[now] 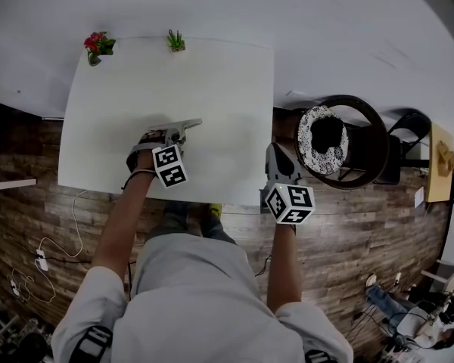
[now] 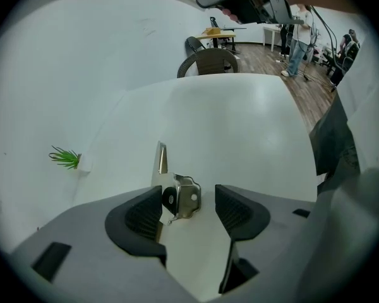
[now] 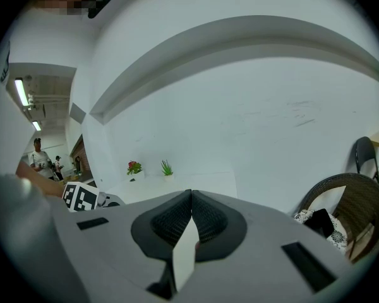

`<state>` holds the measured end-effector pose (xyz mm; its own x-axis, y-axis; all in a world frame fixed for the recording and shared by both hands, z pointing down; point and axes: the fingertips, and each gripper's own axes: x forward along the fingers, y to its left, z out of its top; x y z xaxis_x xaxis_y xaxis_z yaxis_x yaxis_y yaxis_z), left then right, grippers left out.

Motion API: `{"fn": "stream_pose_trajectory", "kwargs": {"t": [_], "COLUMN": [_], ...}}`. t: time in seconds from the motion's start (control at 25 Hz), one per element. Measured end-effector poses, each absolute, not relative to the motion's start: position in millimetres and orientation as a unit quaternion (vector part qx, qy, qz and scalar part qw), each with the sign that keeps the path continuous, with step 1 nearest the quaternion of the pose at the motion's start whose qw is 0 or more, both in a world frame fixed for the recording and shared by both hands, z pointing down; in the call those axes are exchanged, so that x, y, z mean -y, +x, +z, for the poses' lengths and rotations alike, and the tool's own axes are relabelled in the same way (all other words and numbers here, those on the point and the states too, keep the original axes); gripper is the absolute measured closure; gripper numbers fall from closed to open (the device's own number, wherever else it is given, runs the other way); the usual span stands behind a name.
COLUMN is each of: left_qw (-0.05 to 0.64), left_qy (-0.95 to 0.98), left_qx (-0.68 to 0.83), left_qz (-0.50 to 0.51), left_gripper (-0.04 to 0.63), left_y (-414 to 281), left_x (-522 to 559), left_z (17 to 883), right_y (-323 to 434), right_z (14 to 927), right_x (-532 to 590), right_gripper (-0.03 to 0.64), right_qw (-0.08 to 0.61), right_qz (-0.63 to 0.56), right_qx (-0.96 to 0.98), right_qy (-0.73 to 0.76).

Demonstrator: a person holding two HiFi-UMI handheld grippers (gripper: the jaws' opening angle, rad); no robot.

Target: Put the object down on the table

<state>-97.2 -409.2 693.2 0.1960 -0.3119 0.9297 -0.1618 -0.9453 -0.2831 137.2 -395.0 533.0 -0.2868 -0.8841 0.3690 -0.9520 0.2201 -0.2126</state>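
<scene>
Shiny metal object (image 2: 183,197) resting on white bench (image 2: 240,125) between widely spread left tongs (image 2: 188,194), right tongs (image 3: 191,201) pressed together, empty, beside bench's near corner.

Plain white wall (image 1: 325,21), wood-plank floor (image 1: 30,203) — dark wicker chair (image 1: 368,119) with a speckled cushion (image 1: 318,157) at the right.

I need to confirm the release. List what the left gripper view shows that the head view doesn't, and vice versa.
Left gripper view only: the jaws of the left gripper standing apart, the metal piece between them. Head view only: the red-flowered plant and the patterned cushion. Both: the white table, the metal piece, the green plant.
</scene>
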Motion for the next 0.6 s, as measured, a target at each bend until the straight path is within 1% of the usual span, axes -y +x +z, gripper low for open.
{"fn": "stream_pose_trajectory", "kwargs": {"t": [0.2,0.6], "left_qw": [0.049,-0.044], "left_qy": [-0.776,-0.806], "left_qx": [-0.164,-0.235], "left_qz": [-0.607,-0.541], "left_gripper": [0.324,0.324], "left_y": [-96,-92], "left_x": [410,416], "left_z": [692,679], "right_y": [138,145], "right_z": [531,525], "right_x": [394,391], "right_gripper": [0.609,0.609], "right_qw": [0.085,0.082], "right_qz": [0.199,0.195], "right_qx": [0.778,0.779], "right_qy": [0.59,0.591]}}
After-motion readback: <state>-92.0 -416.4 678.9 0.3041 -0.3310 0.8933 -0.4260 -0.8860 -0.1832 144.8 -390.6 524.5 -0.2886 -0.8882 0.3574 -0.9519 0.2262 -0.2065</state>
